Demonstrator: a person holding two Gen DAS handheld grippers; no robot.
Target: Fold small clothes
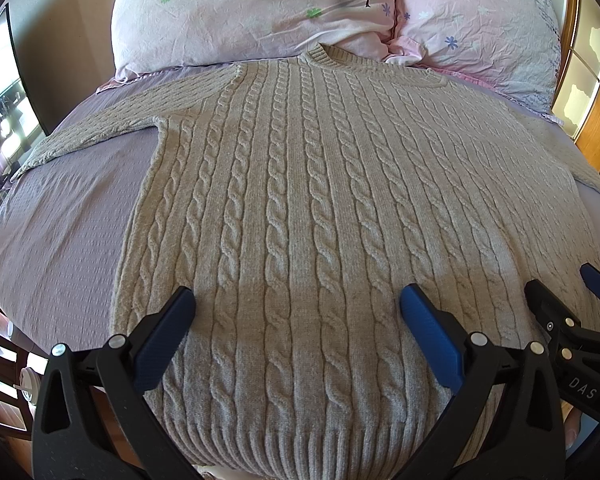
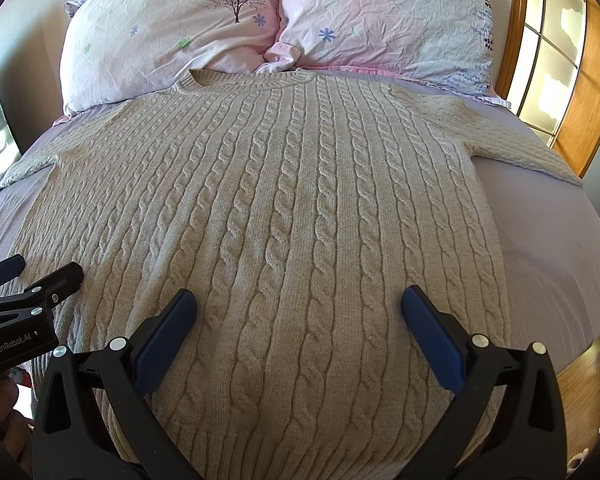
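One beige cable-knit sweater (image 1: 300,200) is being shown spread flat, front up, on the lilac-sheeted bed (image 1: 68,216), its ribbed collar touching the two pink floral pillows (image 1: 252,12) at the head. Both sleeves are being left stretched outward from the sweater's body. Two grippers are being held over the sweater's ribbed hem: the left gripper (image 1: 298,308) and the right gripper (image 2: 298,308), each with jaws spread wide and nothing being gripped.
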